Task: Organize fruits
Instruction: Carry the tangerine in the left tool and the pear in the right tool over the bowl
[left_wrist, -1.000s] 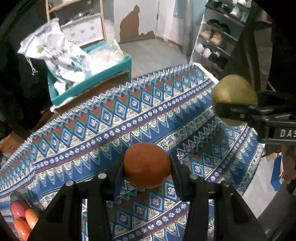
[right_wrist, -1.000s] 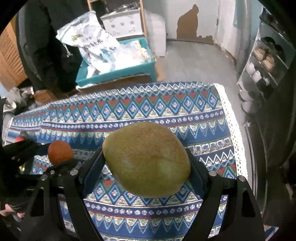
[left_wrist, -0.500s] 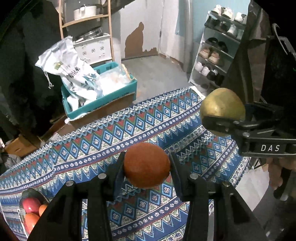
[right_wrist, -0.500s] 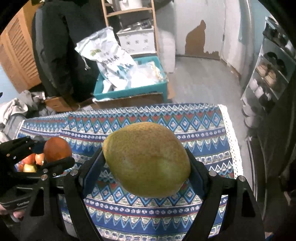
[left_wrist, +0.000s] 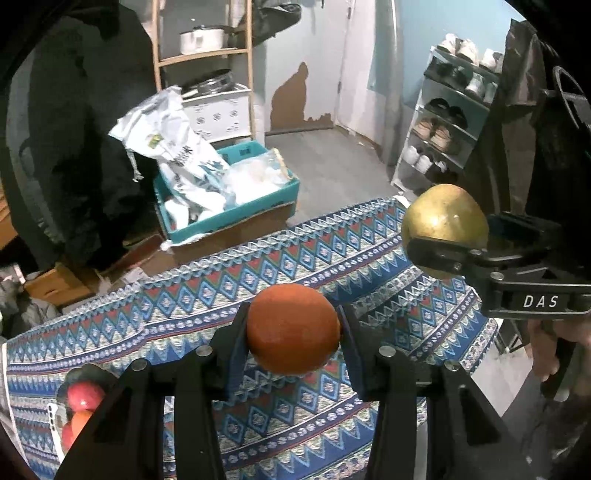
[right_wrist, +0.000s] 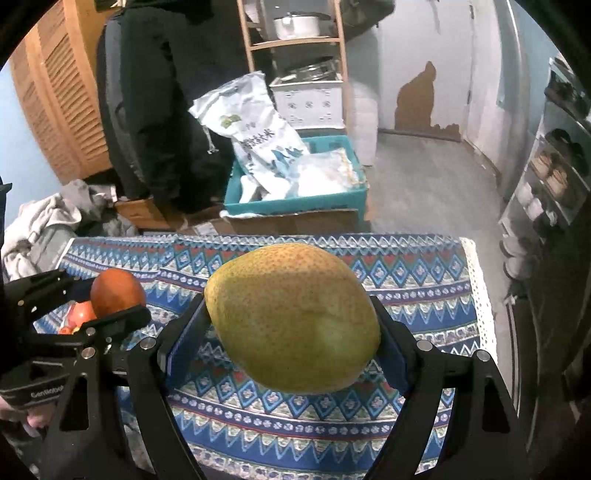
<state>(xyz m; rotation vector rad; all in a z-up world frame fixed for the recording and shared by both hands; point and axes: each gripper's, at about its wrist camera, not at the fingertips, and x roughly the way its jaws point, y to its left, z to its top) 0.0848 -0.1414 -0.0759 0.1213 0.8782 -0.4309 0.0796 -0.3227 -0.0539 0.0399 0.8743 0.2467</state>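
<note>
My left gripper (left_wrist: 293, 332) is shut on an orange (left_wrist: 293, 328), held in the air above the patterned tablecloth (left_wrist: 258, 266). My right gripper (right_wrist: 291, 328) is shut on a large yellow-green pear (right_wrist: 291, 321), also lifted over the cloth. Each gripper shows in the other's view: the pear (left_wrist: 443, 221) at the right of the left wrist view, the orange (right_wrist: 116, 286) at the left of the right wrist view. A bowl (left_wrist: 79, 373) with red and orange fruit (left_wrist: 83, 397) sits at the cloth's left end.
Beyond the table's far edge stands a teal crate (left_wrist: 229, 206) with a white sack (left_wrist: 173, 147) on a cardboard box. A wooden shelf (left_wrist: 207, 59) and a dark-clothed person (right_wrist: 166, 92) stand behind. A shoe rack (left_wrist: 447, 122) lines the right wall.
Both grippers have risen with their fruit still clamped, so the table looks farther below. More of the room and the fruit bowl at the left have come into view.
</note>
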